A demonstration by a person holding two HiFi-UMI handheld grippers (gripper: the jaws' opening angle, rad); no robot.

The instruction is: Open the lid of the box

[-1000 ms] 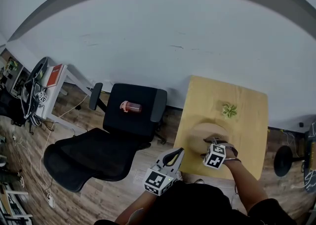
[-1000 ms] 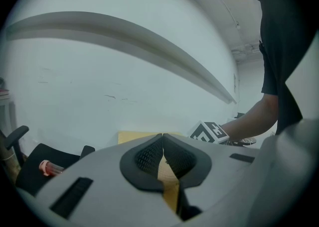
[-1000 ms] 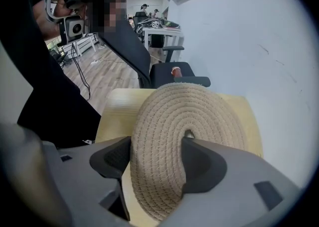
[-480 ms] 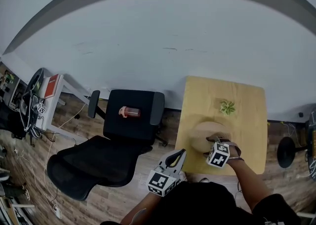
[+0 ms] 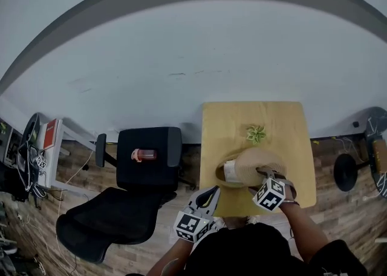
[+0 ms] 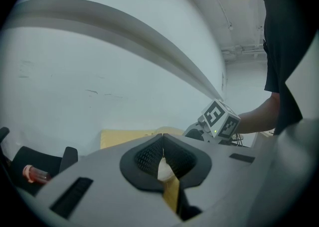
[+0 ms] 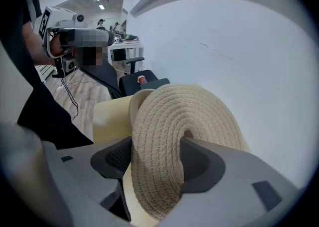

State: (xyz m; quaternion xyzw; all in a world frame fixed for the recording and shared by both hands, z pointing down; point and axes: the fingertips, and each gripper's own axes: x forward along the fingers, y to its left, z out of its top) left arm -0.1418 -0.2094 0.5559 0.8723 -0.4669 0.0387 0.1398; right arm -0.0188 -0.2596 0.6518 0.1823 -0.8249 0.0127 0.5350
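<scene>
1. Gripping the woven rope lid [image 7: 184, 116], the right tool [image 7: 157, 157] has both pads pressed on it, one on each face; the lid stands tilted on edge between the jaws.
2. In the head view the lid [image 5: 257, 163] is lifted at its left side. It leans over the round box [image 5: 227, 172], whose opening shows at the left with something pale inside.
3. The box sits on the yellow counter [image 5: 224, 129], toward the near edge.
4. The left tool [image 6: 162, 144] has its jaws together with nothing between them. It is held just off the counter's near left corner [image 5: 208, 196], apart from the box.
5. A small green object [image 5: 256, 133] lies on the counter beyond the box, not touching it.
6. A black chair [image 5: 109, 220] stands left of the counter, with a reddish bottle [image 5: 144, 155] lying on it.
</scene>
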